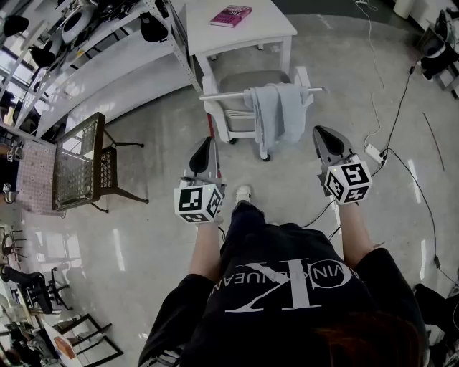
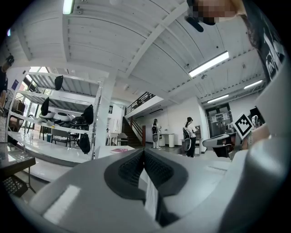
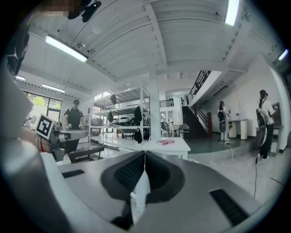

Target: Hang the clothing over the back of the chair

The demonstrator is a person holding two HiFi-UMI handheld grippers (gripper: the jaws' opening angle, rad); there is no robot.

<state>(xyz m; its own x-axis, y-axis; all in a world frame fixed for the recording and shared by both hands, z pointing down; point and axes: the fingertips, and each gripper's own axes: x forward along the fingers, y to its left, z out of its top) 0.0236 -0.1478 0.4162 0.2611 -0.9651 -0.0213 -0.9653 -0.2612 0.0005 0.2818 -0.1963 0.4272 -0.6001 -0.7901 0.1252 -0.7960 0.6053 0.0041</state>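
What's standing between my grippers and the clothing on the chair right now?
Nothing visible. Only bare floor lies between the left gripper, the right gripper and the chair, and the grey clothing already hangs over its back rail.

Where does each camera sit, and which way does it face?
Head view: on the person's head, looking steeply down at the chair bearing grey clothing; left gripper, right gripper, forearms, black shirt show.
Left gripper view: on the left gripper, looking level along its shut fingers toward shelves.
Right gripper view: on the right gripper, level along shut fingers toward the white table.
Shared: all three show the pink book.
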